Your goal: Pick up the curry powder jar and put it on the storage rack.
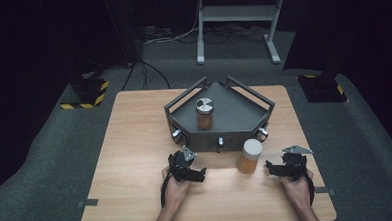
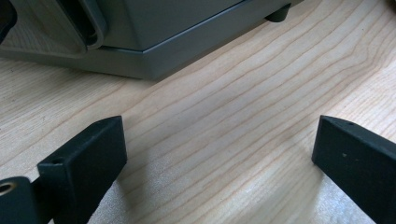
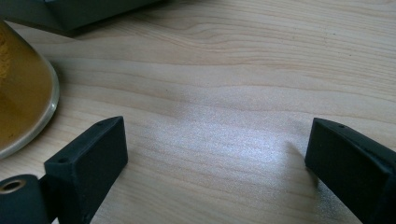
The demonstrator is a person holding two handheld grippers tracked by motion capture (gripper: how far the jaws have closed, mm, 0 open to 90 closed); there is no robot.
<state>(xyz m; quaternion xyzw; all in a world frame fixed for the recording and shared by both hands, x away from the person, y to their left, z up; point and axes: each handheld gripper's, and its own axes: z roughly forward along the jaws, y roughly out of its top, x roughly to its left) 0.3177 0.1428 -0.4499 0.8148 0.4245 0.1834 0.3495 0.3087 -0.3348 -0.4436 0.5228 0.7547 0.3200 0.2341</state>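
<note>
Black jaws stand spread wide on both tools, with nothing but bare wood between them. The right gripper (image 1: 272,168) rests low on the wooden table (image 1: 135,143), aimed inward at the jar with the pale lid (image 1: 249,156) just beside it; in the right gripper view the jar's amber glass wall (image 3: 23,93) sits close off one jaw, not yet between the two. That near, open stance suits a grasp of this jar, which appears to be the work in hand. The left gripper (image 1: 197,174) lies equally open, pointing toward the front wall of the dark grey tray (image 1: 234,114), probably waiting its turn. Inside the tray a second jar with a metal lid (image 1: 204,113) stands upright, suggesting the tray is where jars are gathered.
</note>
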